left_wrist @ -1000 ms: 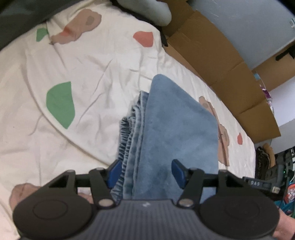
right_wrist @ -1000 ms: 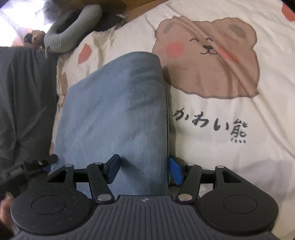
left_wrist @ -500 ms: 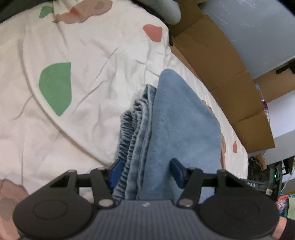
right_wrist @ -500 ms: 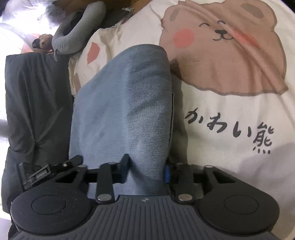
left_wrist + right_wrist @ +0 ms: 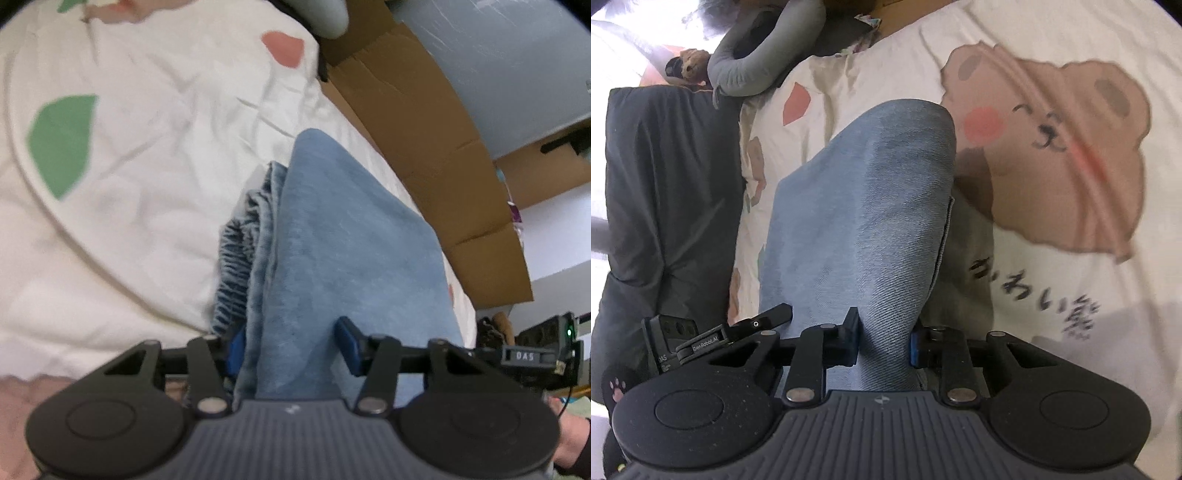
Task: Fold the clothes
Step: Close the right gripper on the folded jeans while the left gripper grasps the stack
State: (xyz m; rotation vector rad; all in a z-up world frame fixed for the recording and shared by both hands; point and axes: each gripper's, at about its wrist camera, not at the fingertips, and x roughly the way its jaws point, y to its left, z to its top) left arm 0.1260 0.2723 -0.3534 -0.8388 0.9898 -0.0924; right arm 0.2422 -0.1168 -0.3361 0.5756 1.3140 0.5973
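OK, your right gripper (image 5: pixel 882 341) has just been closing and its pads now pinch the folded denim garment (image 5: pixel 871 221), cloth bunched tight btwn them. Left gripper (image 5: pixel 291 345) has been closing too; the garment (image 5: pixel 343 251) runs btwn its fingers, left pad against the layered edge, right pad resting on the cloth, so a firm grip there I can't confirm. Garment lies on the bear-print bedsheet (image 5: pixel 1052 295), cardboard (image 5: pixel 424 122) beyond.

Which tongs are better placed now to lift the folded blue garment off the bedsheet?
Right, probably. The right tongs have just closed and pinch the blue garment. The left tongs straddle its edge, jaws visibly wider and closing, grip unclear.
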